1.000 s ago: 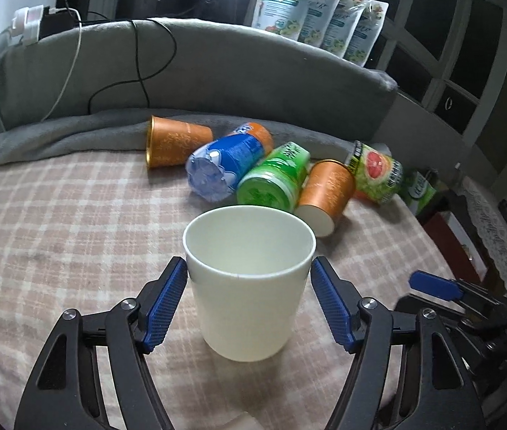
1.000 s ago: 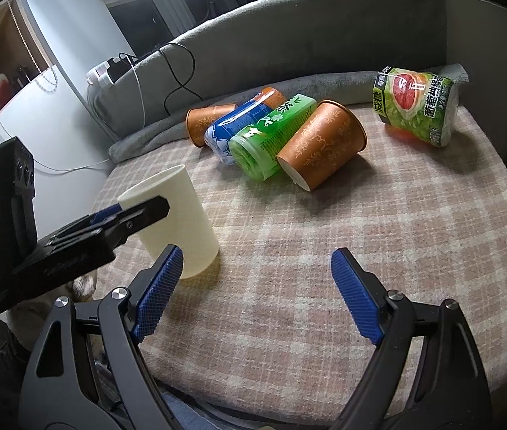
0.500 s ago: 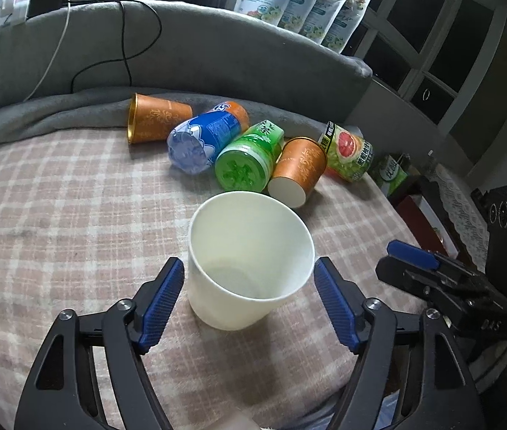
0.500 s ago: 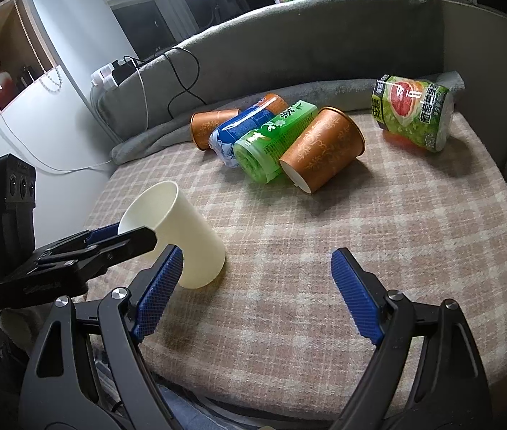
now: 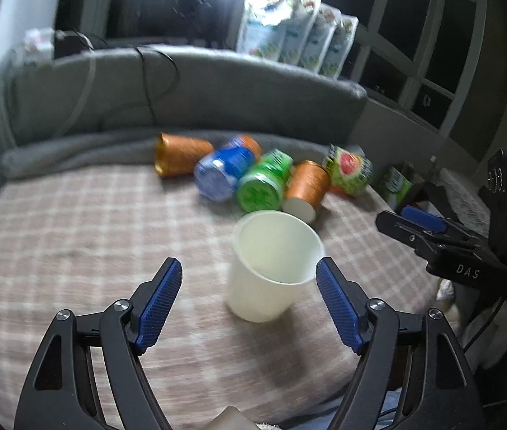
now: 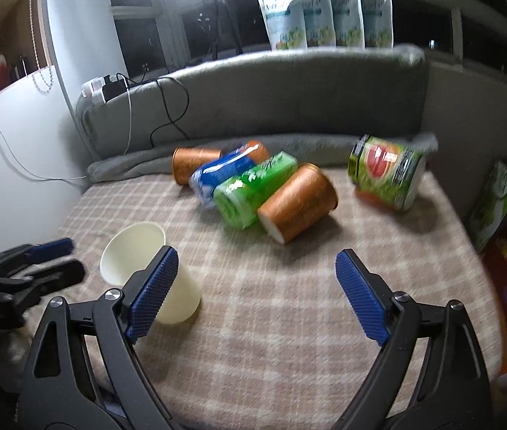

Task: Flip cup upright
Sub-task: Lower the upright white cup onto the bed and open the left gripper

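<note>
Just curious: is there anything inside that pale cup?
The white cup looks empty: its pale inner wall shows and nothing lies against it. The very bottom is hidden behind the near rim, so I cannot confirm that part.

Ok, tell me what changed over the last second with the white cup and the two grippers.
The left gripper has backed away and lifted: the white cup, a second ago centred between its open fingers, now sits off toward its right finger, free and leaning. The view now takes in more of the room above the sofa back. The right gripper stayed open and empty. The tipped-over orange, blue and green containers have not moved.
</note>
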`<action>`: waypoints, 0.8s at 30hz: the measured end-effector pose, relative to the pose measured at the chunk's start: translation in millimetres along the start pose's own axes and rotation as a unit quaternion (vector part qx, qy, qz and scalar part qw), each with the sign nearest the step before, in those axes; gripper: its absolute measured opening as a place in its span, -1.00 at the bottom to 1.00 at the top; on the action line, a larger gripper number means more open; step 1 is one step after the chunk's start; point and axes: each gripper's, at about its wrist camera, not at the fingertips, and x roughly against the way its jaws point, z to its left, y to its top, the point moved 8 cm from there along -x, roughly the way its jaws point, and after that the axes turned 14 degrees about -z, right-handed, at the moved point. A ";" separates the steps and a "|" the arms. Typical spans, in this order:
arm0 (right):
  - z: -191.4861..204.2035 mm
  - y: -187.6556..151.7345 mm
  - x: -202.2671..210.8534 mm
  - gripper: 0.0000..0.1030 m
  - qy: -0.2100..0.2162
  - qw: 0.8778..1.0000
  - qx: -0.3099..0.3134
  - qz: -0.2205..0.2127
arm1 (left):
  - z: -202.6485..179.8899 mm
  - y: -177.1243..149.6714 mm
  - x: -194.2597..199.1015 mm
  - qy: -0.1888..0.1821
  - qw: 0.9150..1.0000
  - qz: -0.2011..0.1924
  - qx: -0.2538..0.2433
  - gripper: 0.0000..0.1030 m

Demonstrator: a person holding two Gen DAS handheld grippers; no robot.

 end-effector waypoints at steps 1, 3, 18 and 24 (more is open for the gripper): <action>1.2 2.5 -0.5 0.79 -0.005 1.000 0.005 -0.006 | 5.4 2.8 4.4 0.013 1.000 -0.010 -0.002 0.51; 3.2 7.1 -0.3 0.79 -0.013 1.000 0.014 -0.018 | 16.8 10.7 15.1 0.043 0.998 -0.037 -0.010 0.51; 11.8 32.1 12.8 1.00 -0.064 0.991 0.054 -0.102 | 51.5 44.8 44.6 0.160 0.974 -0.158 -0.026 0.58; 6.8 36.4 17.8 1.00 -0.077 0.989 0.042 -0.122 | 52.4 45.7 45.6 0.161 0.973 -0.164 -0.015 0.64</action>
